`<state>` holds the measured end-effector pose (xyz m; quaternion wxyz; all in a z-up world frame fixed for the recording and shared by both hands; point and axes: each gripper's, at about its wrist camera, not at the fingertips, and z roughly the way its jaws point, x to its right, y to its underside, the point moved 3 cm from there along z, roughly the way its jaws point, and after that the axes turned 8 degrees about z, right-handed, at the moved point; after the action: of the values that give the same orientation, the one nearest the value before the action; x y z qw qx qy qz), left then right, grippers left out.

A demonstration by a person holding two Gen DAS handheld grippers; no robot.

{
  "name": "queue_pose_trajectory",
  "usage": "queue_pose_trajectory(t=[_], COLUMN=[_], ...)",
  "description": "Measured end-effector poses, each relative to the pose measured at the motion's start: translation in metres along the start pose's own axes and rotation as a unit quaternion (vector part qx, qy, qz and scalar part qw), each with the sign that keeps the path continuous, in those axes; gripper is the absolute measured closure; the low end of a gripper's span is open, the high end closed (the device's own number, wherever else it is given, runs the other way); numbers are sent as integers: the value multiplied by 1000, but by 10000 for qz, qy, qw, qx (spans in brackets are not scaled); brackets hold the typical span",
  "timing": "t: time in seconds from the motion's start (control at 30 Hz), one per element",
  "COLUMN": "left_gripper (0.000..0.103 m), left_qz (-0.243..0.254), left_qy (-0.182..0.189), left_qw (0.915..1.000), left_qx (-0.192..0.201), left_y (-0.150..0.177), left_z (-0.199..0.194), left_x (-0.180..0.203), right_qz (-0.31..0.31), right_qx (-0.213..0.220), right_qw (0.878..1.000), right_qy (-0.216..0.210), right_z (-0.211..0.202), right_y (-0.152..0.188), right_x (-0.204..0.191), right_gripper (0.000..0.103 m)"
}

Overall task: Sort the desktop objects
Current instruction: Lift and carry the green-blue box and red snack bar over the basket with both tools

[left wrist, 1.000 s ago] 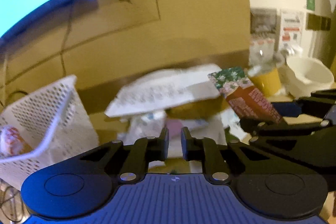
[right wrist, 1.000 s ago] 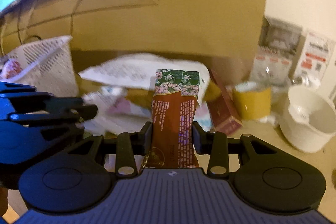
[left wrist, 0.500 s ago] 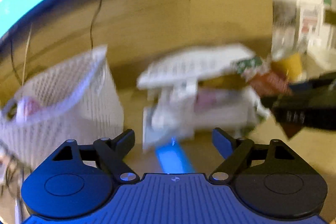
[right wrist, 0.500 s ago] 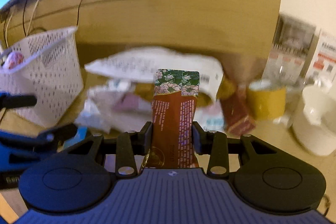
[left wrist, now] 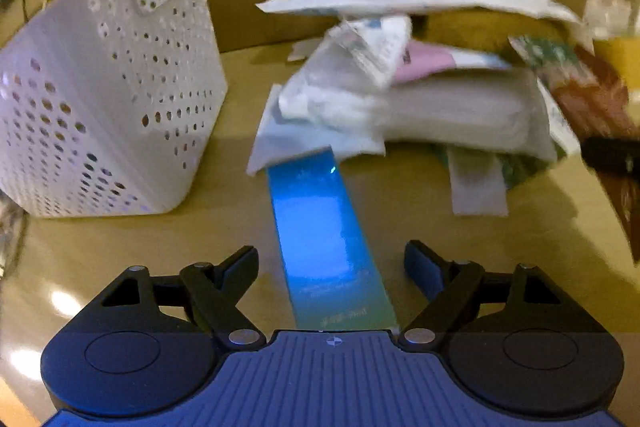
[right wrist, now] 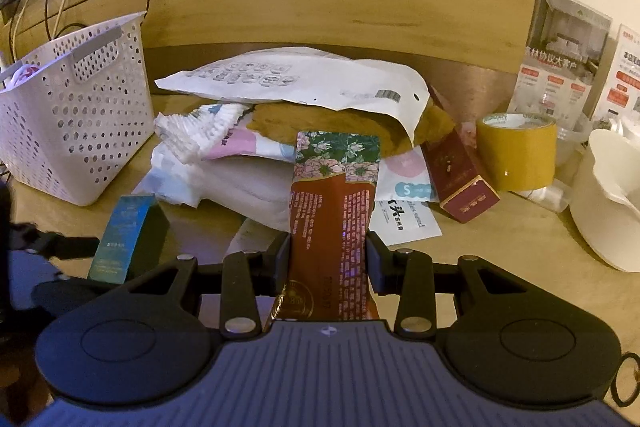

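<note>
A long blue box lies flat on the wooden desk, its far end tucked under a white packet. My left gripper straddles its near end; the jaws are closing, with both pads clear of the box's sides. In the right wrist view the same blue box shows at lower left. My right gripper is shut on a brown packet with a floral top, held upright above the desk. That packet also appears at the right edge of the left wrist view.
A white perforated basket stands on the left with something inside. A heap of white packets under a large white pouch fills the middle. A maroon box, yellow tape roll and white bowl sit on the right.
My left gripper went from shut to wide open and dropped toward the desk, coming over the blue box. My right gripper sank a little, still gripping the brown packet.
</note>
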<state>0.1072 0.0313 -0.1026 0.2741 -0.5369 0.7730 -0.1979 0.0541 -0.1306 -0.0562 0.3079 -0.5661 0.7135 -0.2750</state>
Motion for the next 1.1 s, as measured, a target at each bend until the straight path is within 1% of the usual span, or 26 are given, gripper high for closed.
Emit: queue_pose_trajectory(t=[0.03, 0.07, 0.1, 0.17, 0.2, 0.23, 0.3, 0.33, 0.37, 0.5, 0.57, 0.63, 0.9, 0.97, 1.1], left_gripper=[19, 25, 33, 41, 45, 49, 63, 64, 64, 64, 64, 64, 64, 64, 63], left_qz=[-26, -30, -47, -225, -426, -466, -397, -498, -584, -609, -521, -434, -227, -227, -171], left_qy=[-17, -30, 31, 172, 239, 175, 132, 219, 229, 138, 63, 36, 94, 174, 205], left_qw=[10000, 10000, 9999, 9994, 9986, 9984, 9985, 9979, 9974, 9973, 9976, 9977, 9970, 9966, 9956], left_qx=[21, 52, 112, 196, 224, 285, 356, 361, 364, 378, 457, 529, 731, 768, 895], left_y=[0, 1, 1, 3, 6, 8, 11, 12, 14, 16, 14, 6, -14, -18, -26], left_z=[1, 1, 0, 0, -1, -3, -7, -9, -11, -16, -25, -28, -49, -58, -77], left_x=[0, 0, 0, -1, -3, -4, -4, -5, -7, -10, -9, -8, -8, -8, -11], right_qz=[-16, -22, -21, -2, 18, 21, 22, 26, 29, 46, 39, 37, 28, 46, 48], right_qx=[1, 2, 0, -18, -13, -1, 6, 12, 17, 30, 47, 72, 198, 261, 380], right_qw=[10000, 10000, 10000, 10000, 10000, 10000, 10000, 10000, 10000, 10000, 10000, 9999, 9997, 9995, 9988], right_qy=[-3, -9, -11, -18, -28, -36, -60, -53, -51, -65, -61, -63, -119, -154, -302], right_z=[0, -1, -1, 0, 0, 0, -1, -1, 0, -1, -2, -4, -19, -26, -46], right_y=[1, 1, 2, 2, 2, 2, 2, 1, 1, 2, 2, 3, -1, -4, -7], right_x=[1, 2, 3, 4, 5, 6, 7, 6, 6, 6, 6, 5, 4, 4, -1], right_gripper=[60, 60, 60, 60, 60, 60, 60, 60, 60, 60, 60, 60, 60, 60, 60])
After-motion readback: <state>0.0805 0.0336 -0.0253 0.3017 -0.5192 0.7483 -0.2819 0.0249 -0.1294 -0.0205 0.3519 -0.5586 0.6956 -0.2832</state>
